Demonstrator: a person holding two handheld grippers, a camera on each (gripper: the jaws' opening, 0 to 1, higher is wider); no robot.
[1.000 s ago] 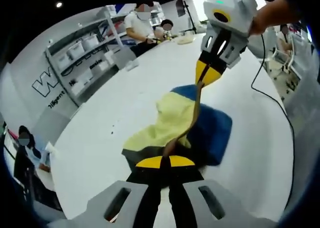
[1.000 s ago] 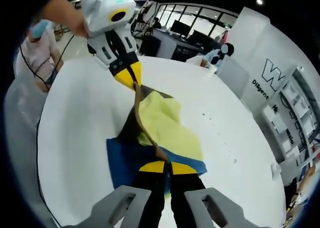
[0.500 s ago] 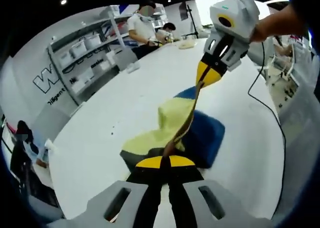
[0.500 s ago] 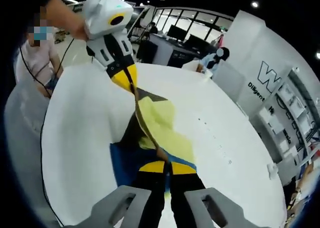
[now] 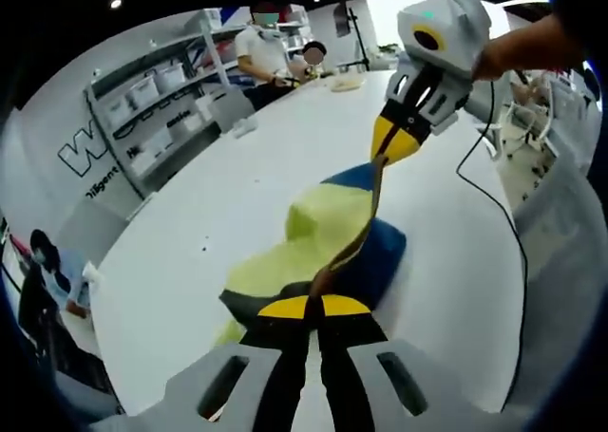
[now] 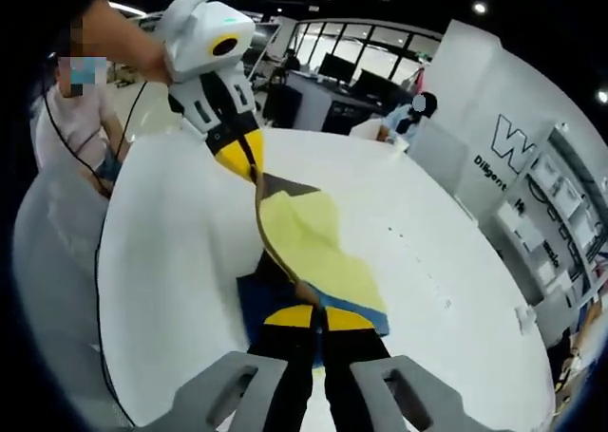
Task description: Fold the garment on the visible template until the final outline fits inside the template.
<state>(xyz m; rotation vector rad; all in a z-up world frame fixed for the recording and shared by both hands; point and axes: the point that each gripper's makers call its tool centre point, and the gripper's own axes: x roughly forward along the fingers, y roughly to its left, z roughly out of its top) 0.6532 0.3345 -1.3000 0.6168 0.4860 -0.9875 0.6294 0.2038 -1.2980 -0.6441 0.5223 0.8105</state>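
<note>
In your left gripper view, your left gripper (image 5: 314, 307) has its yellow-tipped black jaws pressed together on the near end of a brown hem of the garment (image 5: 323, 228). That hem runs as a thin taut band from your jaws up to the right gripper (image 5: 393, 143), which comes in from the upper right, white-bodied with yellow tips, and is likewise clamped on the band's far end. The garment is soft, pale yellow cloth with a dark panel at its near edge; it hangs from the stretched hem in loose folds and its lower part lies on the blue template (image 5: 380, 252), a rounded, padded-looking patch on the smooth white table (image 5: 209, 214). A thin black cable (image 5: 494, 204) curves across the table on the right. Grey shelving (image 5: 157, 100) with white bins stands beyond the table edge

In your right gripper view, your right gripper (image 6: 313, 316) is closed on the same brown hem, and the left gripper (image 6: 239, 155) pinches the other end at upper left. The garment (image 6: 304, 242) spreads flatter here, a yellow sheet with a dark triangular corner near the left gripper, and the blue template (image 6: 256, 294) shows beneath its near edge on the table (image 6: 171, 261)
</note>
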